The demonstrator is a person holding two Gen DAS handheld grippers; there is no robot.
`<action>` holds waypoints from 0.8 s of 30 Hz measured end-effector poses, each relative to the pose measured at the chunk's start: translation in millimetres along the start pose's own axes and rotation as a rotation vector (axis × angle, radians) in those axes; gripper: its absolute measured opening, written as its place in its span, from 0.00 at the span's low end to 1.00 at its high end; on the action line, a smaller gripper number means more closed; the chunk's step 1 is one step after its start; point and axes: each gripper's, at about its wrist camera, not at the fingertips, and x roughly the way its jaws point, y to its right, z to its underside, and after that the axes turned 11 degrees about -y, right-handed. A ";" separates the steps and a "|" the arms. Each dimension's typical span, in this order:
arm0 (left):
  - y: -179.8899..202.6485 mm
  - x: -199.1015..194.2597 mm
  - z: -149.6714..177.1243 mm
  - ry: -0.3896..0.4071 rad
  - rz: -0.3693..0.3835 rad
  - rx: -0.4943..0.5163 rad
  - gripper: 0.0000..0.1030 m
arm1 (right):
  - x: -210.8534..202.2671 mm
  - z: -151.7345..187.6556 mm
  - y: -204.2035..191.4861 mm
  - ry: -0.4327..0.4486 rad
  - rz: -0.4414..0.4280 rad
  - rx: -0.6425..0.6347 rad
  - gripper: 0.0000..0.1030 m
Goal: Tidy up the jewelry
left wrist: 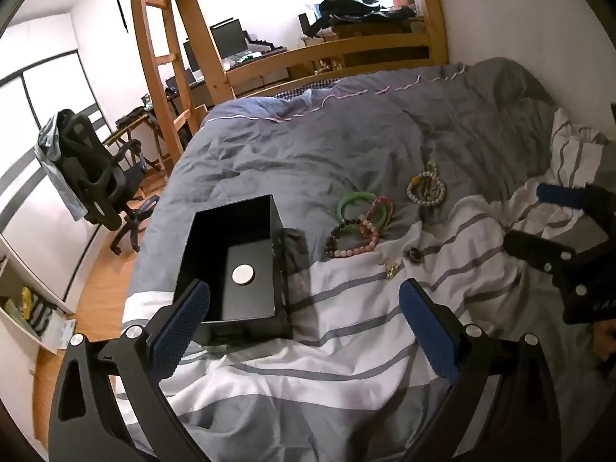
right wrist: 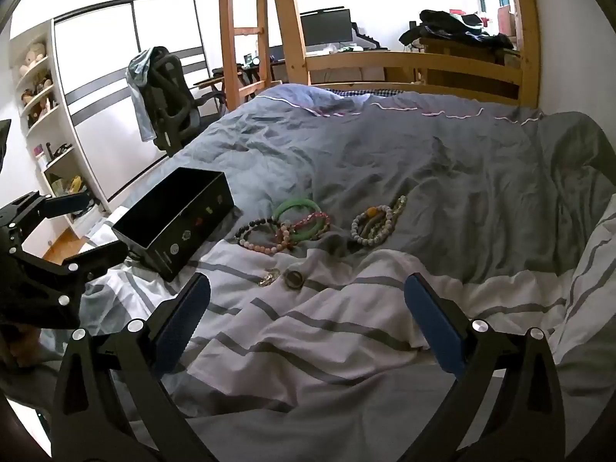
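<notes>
Both claws hovered wide apart and empty over a rumpled bed: the left gripper (left wrist: pixel 304 300) beside an open black box (left wrist: pixel 235 265), the right gripper (right wrist: pixel 308 292) facing bead bracelets (right wrist: pixel 283 227) and perhaps a ring (right wrist: pixel 294 279).

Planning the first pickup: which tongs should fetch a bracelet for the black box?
Right, probably. The right tongs stand open facing the green bangle and beaded bracelets, while the left tongs, also open, hover beside the black box.
</notes>
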 end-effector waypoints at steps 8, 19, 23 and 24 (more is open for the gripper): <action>9.9 -1.8 -3.2 0.002 -0.033 0.025 0.94 | -2.2 1.2 -1.7 0.009 0.014 -0.008 0.97; 0.7 0.5 1.0 0.009 -0.018 0.019 0.94 | -2.7 -0.3 -1.4 0.008 0.013 -0.008 0.97; 0.8 0.0 0.7 0.009 -0.018 0.020 0.94 | -1.8 -0.2 -2.1 0.005 0.015 -0.007 0.97; 0.6 0.5 1.0 0.008 -0.019 0.021 0.94 | -2.9 -1.2 -2.0 0.003 0.015 -0.006 0.97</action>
